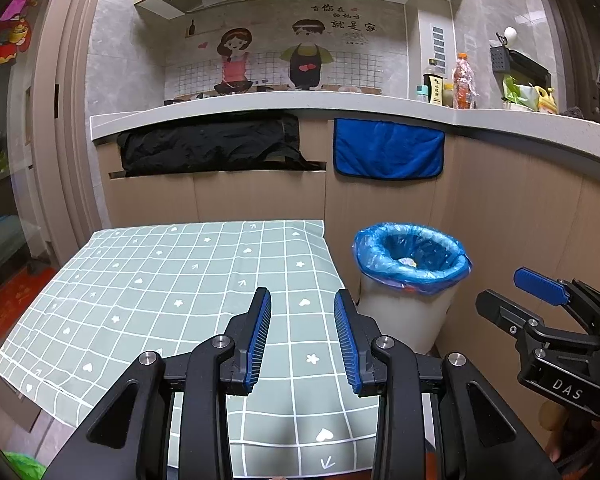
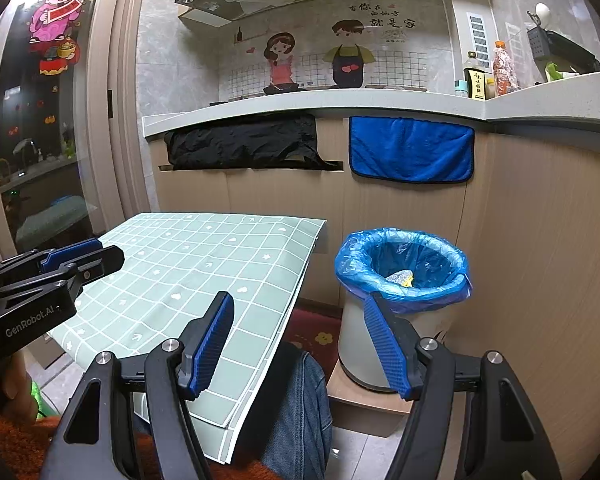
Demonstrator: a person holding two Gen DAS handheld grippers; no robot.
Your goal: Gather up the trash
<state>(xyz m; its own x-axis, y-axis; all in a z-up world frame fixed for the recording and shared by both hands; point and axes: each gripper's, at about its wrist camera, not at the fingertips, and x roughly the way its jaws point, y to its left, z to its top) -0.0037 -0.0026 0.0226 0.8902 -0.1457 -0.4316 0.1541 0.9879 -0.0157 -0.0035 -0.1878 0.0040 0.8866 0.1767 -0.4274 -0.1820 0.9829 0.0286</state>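
Note:
A white trash bin (image 1: 404, 316) with a blue liner bag (image 1: 412, 258) stands on the floor right of a small table; it also shows in the right wrist view (image 2: 354, 340). Crumpled trash (image 2: 400, 277) lies inside the bag. My left gripper (image 1: 302, 300) is open and empty above the green checked tablecloth (image 1: 160, 292). My right gripper (image 2: 298, 308) is open wide and empty, held in front of the bin, between it and the table's right edge. Each gripper shows in the other's view: the right one (image 1: 520, 292), the left one (image 2: 88, 254).
A kitchen counter (image 1: 284, 104) runs behind, with a black cloth (image 1: 212, 146) and a blue towel (image 1: 388, 148) hanging from it. Bottles (image 1: 462, 82) stand on the counter. A jeans-clad knee (image 2: 296, 412) is below the right gripper. A sliding glass door (image 2: 40, 120) is at left.

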